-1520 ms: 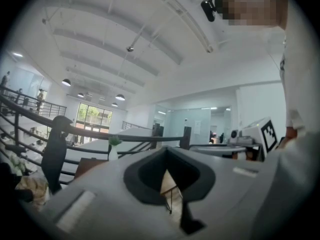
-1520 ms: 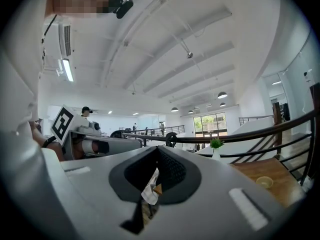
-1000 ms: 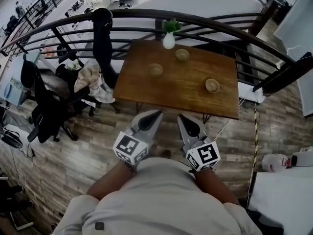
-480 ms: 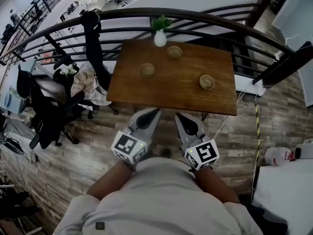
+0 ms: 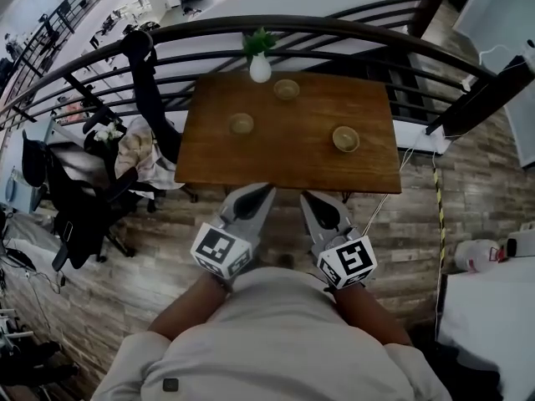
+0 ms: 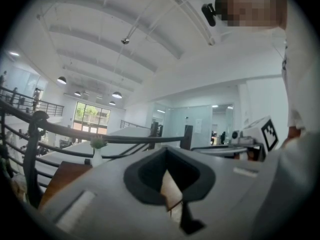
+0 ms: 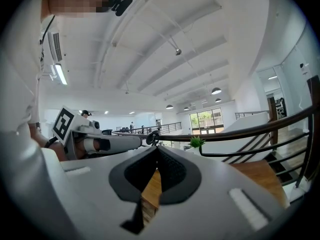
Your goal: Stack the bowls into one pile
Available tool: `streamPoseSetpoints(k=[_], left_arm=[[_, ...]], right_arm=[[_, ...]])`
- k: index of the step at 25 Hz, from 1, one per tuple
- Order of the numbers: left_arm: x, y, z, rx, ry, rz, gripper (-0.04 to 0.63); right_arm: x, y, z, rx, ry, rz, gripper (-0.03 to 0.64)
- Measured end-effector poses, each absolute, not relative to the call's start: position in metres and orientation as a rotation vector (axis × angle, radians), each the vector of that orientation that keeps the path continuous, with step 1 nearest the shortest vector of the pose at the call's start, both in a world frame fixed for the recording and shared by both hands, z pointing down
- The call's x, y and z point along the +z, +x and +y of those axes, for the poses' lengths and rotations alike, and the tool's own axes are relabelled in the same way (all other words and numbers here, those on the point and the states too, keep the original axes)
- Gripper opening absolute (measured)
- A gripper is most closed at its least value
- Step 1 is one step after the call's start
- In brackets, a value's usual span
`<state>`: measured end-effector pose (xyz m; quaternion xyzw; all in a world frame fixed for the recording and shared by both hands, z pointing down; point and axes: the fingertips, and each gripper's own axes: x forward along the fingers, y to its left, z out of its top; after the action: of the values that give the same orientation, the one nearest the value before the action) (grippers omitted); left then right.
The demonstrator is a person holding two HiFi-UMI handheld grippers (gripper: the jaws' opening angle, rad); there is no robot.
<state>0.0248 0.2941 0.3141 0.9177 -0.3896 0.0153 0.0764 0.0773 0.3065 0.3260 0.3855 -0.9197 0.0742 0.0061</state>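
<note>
No words, numbers, brands or signs can be read anywhere. The only print is the black-and-white square markers on the cube (image 5: pixel 222 251) of the left gripper (image 5: pixel 266 192) and on the cube (image 5: pixel 346 262) of the right gripper (image 5: pixel 308 199). These are block patterns with no letters or digits. One such marker also shows in each gripper view, on the other gripper's cube, and it carries no writing either.
</note>
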Motion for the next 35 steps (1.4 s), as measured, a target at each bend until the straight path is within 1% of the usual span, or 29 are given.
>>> streamPoseSetpoints(k=[5, 13, 21, 29, 35], left_arm=[[0.316, 0.014, 0.273, 0.035, 2.748, -1.165, 0.005], [0.315, -0.025, 0.223, 0.011, 2.756, -1.152, 0.005], [0.292, -0.116, 0.154, -0.004, 2.778, -1.164, 0.005], [0.289, -0.209, 0.112, 0.005, 2.784, -1.156, 0.005], [0.298, -0.250, 0.086, -0.005, 2.745, -1.179, 0.005]], right_arm=[[0.329, 0.068, 0.285, 0.247, 1.211, -2.871, 0.008], [0.328, 0.029, 0.234, 0.231, 1.212, -2.858, 0.008], [0.311, -0.061, 0.168, 0.224, 1.206, -2.872, 0.007], [0.308, -0.161, 0.122, 0.218, 1.171, -2.890, 0.008], [0.314, -0.203, 0.098, 0.229, 1.118, -2.884, 0.008]])
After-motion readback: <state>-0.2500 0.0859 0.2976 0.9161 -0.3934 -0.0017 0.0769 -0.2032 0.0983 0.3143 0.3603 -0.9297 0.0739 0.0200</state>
